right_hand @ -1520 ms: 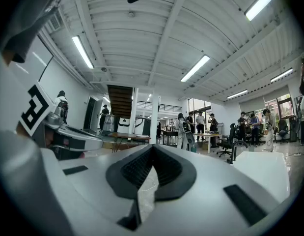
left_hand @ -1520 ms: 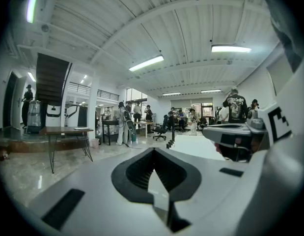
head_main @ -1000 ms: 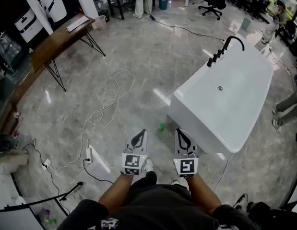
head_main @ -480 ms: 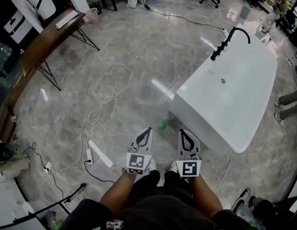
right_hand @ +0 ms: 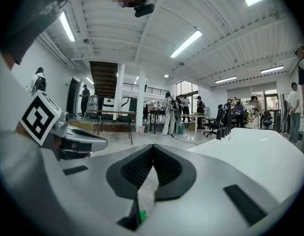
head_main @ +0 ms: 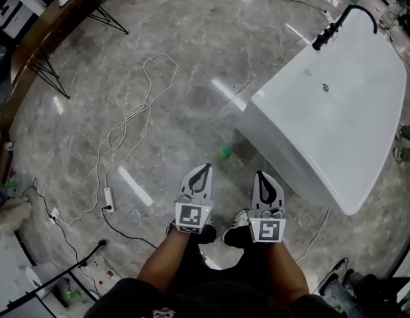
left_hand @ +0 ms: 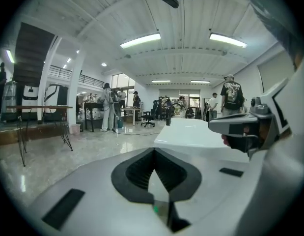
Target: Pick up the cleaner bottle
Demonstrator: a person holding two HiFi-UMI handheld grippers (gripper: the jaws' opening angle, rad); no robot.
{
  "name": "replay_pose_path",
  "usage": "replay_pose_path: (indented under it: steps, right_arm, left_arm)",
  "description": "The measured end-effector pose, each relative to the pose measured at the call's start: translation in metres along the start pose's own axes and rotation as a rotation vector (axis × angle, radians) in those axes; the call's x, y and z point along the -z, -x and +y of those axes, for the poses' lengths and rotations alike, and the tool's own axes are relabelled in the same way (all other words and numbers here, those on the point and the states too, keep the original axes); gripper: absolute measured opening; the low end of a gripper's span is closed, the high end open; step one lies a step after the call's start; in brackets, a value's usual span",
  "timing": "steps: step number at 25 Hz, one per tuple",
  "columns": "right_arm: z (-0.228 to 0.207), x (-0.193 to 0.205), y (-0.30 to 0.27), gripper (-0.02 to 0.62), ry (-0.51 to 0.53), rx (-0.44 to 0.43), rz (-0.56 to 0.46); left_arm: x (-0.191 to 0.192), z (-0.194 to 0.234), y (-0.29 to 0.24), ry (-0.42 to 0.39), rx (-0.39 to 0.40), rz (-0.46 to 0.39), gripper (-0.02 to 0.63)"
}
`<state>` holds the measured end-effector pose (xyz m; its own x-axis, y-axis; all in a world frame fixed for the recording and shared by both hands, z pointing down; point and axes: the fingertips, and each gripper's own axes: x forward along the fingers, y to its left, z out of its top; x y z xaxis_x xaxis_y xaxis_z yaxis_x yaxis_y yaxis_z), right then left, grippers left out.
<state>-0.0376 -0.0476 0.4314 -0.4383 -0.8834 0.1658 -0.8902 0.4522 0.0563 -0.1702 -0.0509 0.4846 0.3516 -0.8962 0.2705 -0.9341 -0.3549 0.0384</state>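
Note:
The cleaner bottle [head_main: 225, 153] shows as a small green item on the grey marble floor, just left of the white bathtub's near corner. Both grippers point forward over the floor in front of my legs, short of the bottle. My left gripper [head_main: 203, 167] has its jaws closed tip to tip with nothing in them; through the gap behind its tips [left_hand: 154, 149] a green speck of the bottle [left_hand: 154, 209] shows. My right gripper [head_main: 260, 175] is likewise closed and empty, and in the right gripper view [right_hand: 152, 145] the bottle [right_hand: 142, 213] peeks low through its gap.
A white bathtub [head_main: 337, 124] with a black faucet [head_main: 340, 22] fills the right side. A white cable [head_main: 135, 114] loops across the floor to a power strip [head_main: 108, 197]. A wooden table [head_main: 32, 45] stands at the far left. People stand far back [left_hand: 108, 107].
Both grippers have dropped toward the floor together, still closed. The head view has tilted further down, so the bathtub and table have slid toward the frame's upper edge.

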Motion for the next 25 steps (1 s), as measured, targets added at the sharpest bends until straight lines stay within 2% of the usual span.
replay_pose_path:
  steps: [5, 9, 13, 19, 25]
  right_arm:
    - [-0.004, 0.116, -0.024, 0.017, 0.077, -0.010, -0.006]
    - [-0.009, 0.203, -0.045, 0.017, 0.050, -0.005, -0.011]
    - [-0.014, 0.270, -0.060, 0.017, 0.025, -0.002, -0.015]
    - [-0.019, 0.329, -0.072, 0.017, 0.042, -0.007, -0.047]
    - [-0.022, 0.339, -0.083, 0.017, 0.007, -0.023, -0.062]
  left_arm:
    - [0.114, 0.003, -0.046, 0.004, -0.012, -0.021, 0.006]
    - [0.198, -0.001, -0.081, -0.031, -0.004, -0.024, 0.006]
    - [0.252, -0.004, -0.110, -0.043, -0.001, -0.050, 0.006]
    - [0.312, -0.009, -0.133, -0.063, 0.019, -0.070, 0.006]
    - [0.332, -0.011, -0.151, -0.057, 0.050, -0.078, 0.008]
